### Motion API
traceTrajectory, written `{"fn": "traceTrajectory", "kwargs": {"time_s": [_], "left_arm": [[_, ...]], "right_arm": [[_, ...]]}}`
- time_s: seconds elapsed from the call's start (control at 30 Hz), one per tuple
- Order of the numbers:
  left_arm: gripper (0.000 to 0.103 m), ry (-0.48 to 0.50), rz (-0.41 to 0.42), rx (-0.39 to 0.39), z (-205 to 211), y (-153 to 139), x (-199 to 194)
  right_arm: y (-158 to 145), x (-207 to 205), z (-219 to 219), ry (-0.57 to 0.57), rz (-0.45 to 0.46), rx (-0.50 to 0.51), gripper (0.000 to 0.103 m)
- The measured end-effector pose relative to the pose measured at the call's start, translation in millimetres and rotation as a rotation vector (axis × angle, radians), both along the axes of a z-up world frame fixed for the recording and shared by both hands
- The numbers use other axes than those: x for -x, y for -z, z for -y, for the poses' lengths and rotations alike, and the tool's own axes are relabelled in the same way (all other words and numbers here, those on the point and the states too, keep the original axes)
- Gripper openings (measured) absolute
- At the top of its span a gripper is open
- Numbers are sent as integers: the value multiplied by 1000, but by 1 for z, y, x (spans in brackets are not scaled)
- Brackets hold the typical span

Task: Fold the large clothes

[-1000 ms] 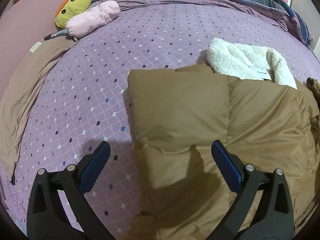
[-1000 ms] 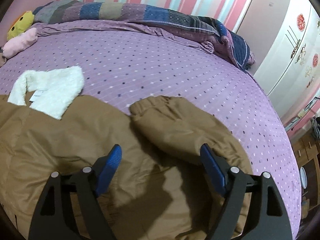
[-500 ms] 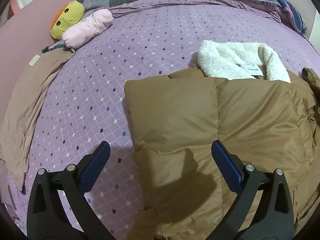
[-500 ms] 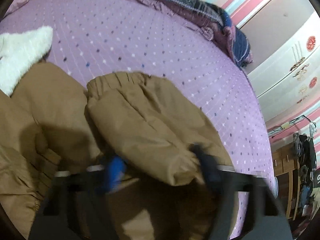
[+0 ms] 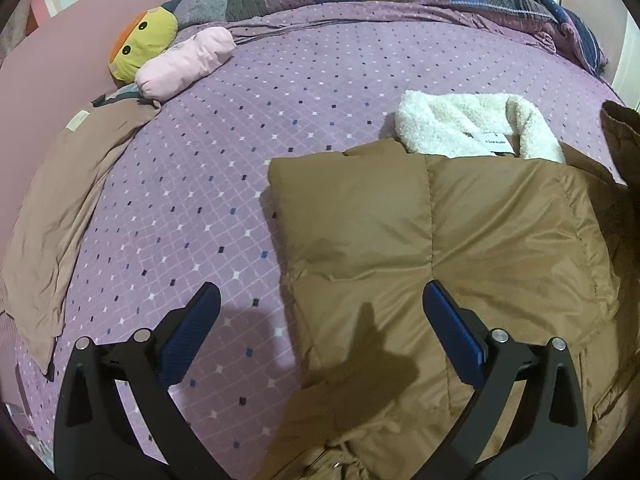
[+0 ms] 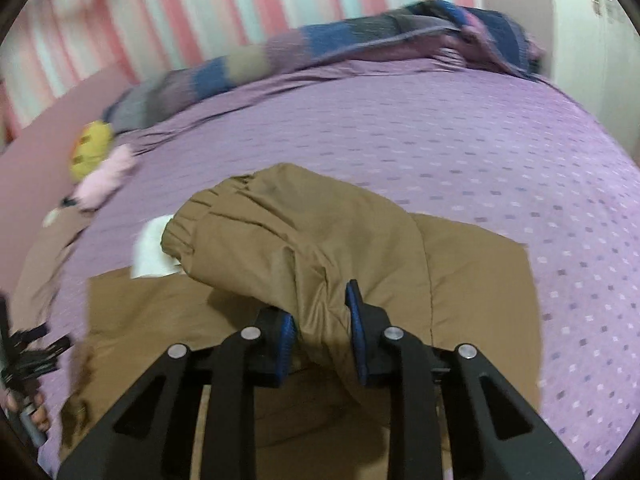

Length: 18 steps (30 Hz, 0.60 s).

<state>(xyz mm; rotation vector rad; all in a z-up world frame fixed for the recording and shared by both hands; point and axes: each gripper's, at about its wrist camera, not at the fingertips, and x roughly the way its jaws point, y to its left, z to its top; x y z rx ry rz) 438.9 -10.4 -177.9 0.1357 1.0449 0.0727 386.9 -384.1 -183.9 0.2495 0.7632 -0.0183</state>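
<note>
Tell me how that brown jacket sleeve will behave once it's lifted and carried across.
The sleeve looks puffy and soft: it bunches where the right gripper, whose jaws have just been closing, pinches it, so it will probably droop and sag. The jacket fabric looks smooth with a sheen, so it may slip. Padded, it likely springs back rather than staying creased.

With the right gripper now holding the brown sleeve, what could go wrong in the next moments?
1. The right gripper has just closed on a bunched part of the sleeve; the smooth fabric may slip out when lifted.
2. The cuff hangs free over the white fleece collar, so the sleeve may land crooked.
3. The left gripper is open above the jacket and holds nothing, so pulling the sleeve may drag the folded side out of place.
</note>
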Motion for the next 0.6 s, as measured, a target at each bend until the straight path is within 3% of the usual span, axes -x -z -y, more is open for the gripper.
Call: {"fn": "traceTrajectory", "kwargs": {"time_s": [0.27, 0.4, 0.57, 0.6], "left_arm": [[100, -54, 15, 37, -32, -15, 27], [100, -85, 17, 37, -50, -20, 43], [100, -117, 7, 20, -66, -26, 60], [100, -118, 4, 22, -69, -27, 63]], "right_arm": [[-9, 8, -135, -242, 10, -95, 25], [9, 12, -203, -328, -42, -70, 25], [49, 13, -230, -336, -141, 2, 31], [51, 13, -227, -334, -148, -2, 39]]}}
